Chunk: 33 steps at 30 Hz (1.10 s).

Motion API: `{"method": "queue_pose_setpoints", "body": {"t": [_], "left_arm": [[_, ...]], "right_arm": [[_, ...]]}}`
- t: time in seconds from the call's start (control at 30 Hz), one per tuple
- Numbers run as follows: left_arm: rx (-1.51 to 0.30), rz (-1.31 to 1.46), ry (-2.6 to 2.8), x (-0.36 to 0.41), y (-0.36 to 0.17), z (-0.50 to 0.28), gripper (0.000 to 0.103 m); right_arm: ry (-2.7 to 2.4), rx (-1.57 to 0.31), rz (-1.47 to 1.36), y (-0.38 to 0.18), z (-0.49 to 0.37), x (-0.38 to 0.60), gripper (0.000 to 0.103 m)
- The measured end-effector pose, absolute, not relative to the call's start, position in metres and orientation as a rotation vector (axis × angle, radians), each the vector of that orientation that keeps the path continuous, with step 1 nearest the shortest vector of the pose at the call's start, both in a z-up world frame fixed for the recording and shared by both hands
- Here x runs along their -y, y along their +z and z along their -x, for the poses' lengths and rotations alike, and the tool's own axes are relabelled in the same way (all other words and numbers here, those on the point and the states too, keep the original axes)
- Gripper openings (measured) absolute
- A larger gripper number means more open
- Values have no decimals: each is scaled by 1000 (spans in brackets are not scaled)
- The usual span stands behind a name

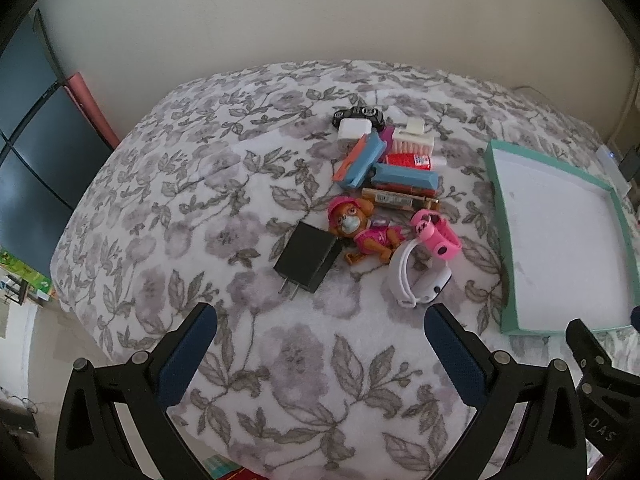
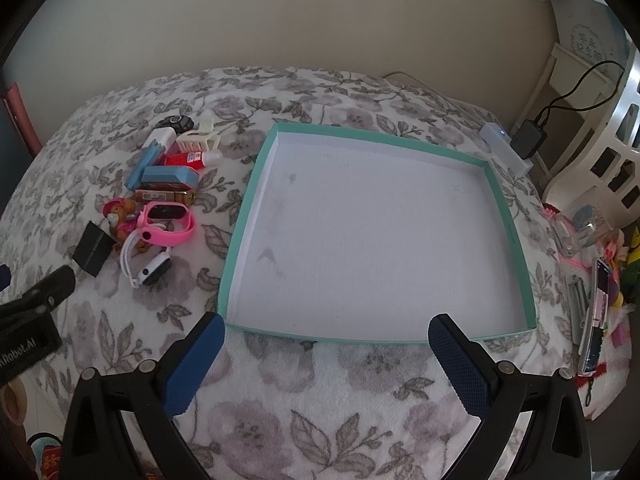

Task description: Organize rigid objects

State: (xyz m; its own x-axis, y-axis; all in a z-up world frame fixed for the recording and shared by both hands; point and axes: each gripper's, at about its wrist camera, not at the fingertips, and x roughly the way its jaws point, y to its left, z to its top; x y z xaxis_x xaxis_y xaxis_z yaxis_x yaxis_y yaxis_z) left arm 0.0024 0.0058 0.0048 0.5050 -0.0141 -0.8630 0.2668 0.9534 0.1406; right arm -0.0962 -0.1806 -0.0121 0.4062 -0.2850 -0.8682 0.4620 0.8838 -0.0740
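Observation:
A pile of small objects lies on the floral blanket [image 1: 200, 208]: a black charger [image 1: 306, 258], a pink toy dog [image 1: 360, 232], a pink watch [image 1: 436, 236], a white watch [image 1: 416, 276], two blue blocks [image 1: 404, 176], a red tube [image 1: 408, 160], a white brush [image 1: 412, 140]. A teal-rimmed box lid [image 2: 510, 232] with a bare white floor lies to the right of the pile. My left gripper [image 1: 320, 316] hangs open just short of the charger and white watch. My right gripper [image 2: 326, 326] stands open at the lid's near rim. Both hold nothing.
A white power strip [image 2: 506, 148] and a black adapter [image 2: 530, 138] sit past the lid's far right corner. Cluttered small items [image 2: 592, 280] line the right edge of the bed. A dark cabinet [image 1: 32, 152] stands at the left, and a plain wall runs behind.

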Motion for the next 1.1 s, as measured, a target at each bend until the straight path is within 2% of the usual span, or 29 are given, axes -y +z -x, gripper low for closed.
{"method": "queue_pose_setpoints", "body": {"t": [0.3,0.43,0.6,1.1], "left_arm": [[-921,-146,-99,-59,55,-45,103],[-877,-127,-80,-76,60,-62,103],[-946,-135,-123,-82,37,-79,103],[-1089,-222,-180,-59,-33,-101,102]], "right_arm": [[-400,-1025,-212,17,70,180,103],[-326,-1025,-228,26,43,169,103],[-237,-1067,-293,14,12,152,103],[-156,-1233,-349,-67,-35,121,102]]}}
